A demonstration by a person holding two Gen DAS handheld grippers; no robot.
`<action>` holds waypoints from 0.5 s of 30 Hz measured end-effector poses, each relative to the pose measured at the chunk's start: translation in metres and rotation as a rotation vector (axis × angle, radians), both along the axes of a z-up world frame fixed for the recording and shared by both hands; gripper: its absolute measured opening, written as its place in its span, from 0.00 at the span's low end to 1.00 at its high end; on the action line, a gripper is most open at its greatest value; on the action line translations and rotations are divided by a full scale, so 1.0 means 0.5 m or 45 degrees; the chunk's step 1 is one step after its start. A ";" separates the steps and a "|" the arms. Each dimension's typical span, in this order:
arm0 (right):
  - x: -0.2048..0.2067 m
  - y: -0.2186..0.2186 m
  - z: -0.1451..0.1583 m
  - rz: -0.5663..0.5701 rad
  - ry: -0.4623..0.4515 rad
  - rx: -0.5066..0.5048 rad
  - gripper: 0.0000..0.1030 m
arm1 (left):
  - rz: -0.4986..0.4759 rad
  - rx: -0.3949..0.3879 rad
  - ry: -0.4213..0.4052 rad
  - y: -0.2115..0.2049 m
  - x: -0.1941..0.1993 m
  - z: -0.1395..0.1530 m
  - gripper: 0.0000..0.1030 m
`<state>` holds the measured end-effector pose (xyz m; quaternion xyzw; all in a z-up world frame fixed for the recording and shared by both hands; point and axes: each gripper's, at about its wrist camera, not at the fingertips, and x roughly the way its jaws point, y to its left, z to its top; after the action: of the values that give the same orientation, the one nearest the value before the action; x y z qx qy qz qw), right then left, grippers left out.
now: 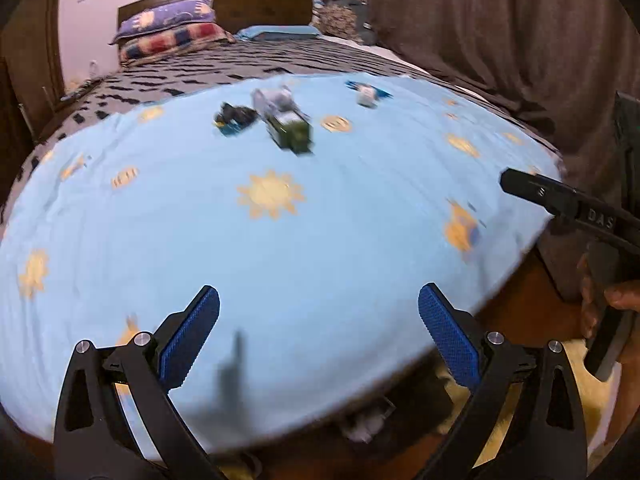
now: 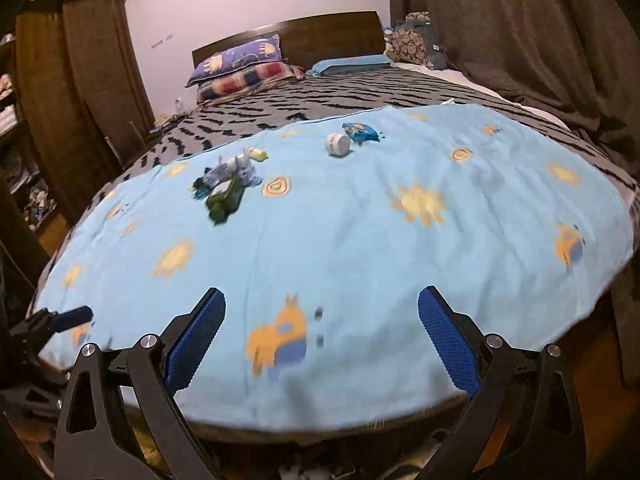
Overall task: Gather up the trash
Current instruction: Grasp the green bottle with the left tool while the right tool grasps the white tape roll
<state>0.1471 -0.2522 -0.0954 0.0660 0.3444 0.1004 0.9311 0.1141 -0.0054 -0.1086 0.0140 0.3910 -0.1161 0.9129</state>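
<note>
Trash lies on a light blue sheet [image 1: 280, 260] spread over the bed. In the left wrist view I see a green packet [image 1: 290, 130], a dark crumpled wrapper [image 1: 234, 118], a clear wrapper [image 1: 272, 98] and a small white cup [image 1: 366, 96] by a blue wrapper [image 1: 382, 92]. The right wrist view shows the green packet [image 2: 224, 200], a crumpled wrapper [image 2: 236, 168], the white cup [image 2: 338, 144] and the blue wrapper [image 2: 362, 132]. My left gripper [image 1: 318, 336] is open and empty at the sheet's near edge. My right gripper [image 2: 320, 340] is open and empty, also well short of the trash.
A grey patterned bedspread [image 2: 360, 92] covers the bed, with pillows [image 2: 240, 68] at a dark headboard [image 2: 320, 32]. Brown curtains [image 2: 540, 40] hang on the right, a wooden wardrobe [image 2: 80, 80] stands left. The other gripper's finger [image 1: 560, 196] shows at the right.
</note>
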 end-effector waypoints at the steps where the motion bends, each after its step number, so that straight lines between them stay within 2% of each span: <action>1: 0.012 0.003 -0.001 0.001 0.005 -0.001 0.95 | 0.006 0.002 -0.005 0.002 0.016 0.002 0.92; 6: 0.093 0.024 -0.014 0.006 0.026 -0.036 0.95 | 0.046 -0.014 0.000 0.009 0.120 0.005 0.92; 15: 0.242 0.039 -0.030 -0.009 0.083 -0.072 0.95 | 0.085 -0.021 0.040 -0.004 0.260 -0.007 0.92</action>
<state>0.2682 -0.2327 -0.1103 0.0442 0.3769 0.0852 0.9213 0.2441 -0.0072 -0.1122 -0.0082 0.4044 -0.0892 0.9102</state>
